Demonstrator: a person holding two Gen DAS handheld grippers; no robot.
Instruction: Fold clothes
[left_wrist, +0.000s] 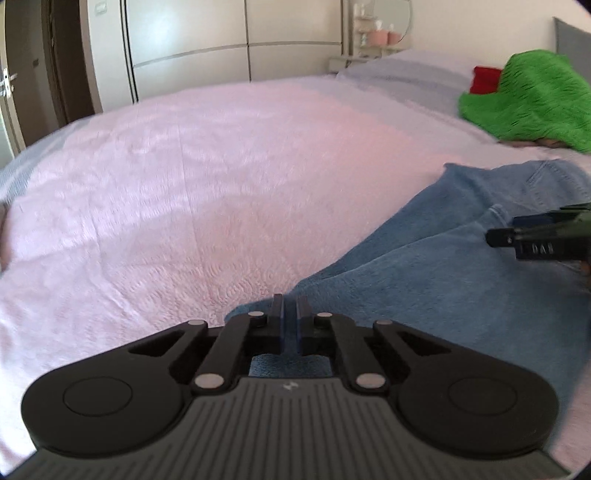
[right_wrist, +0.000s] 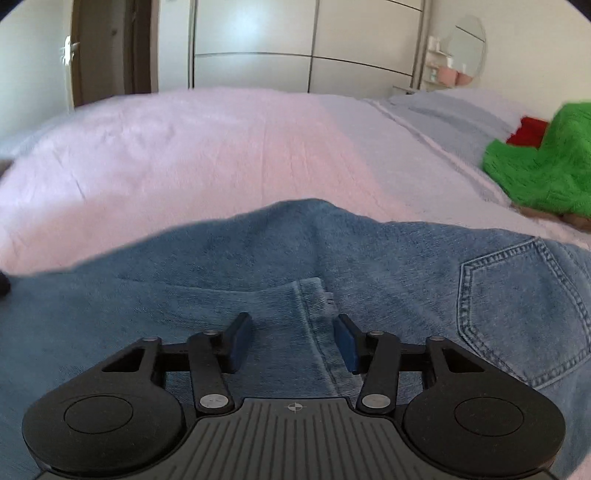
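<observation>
Jeans: spread on the bed, back pocket up, one leg doubled over near the seam.
Left gripper: jaws together, seemingly pinching the denim's edge; grip depth hidden.
Right gripper: jaws apart, low over the centre seam, holding nothing.
Risk: thin pinch at left could slip under a pull, dropping the layer askew; thick seam between the right jaws could bunch and crease the fold.
Bed: pale pink cover, soft, likely to drag along with denim.
Green cloth: well apart, by the pillow, something red behind.
Room: wardrobe, door, round mirror.
</observation>
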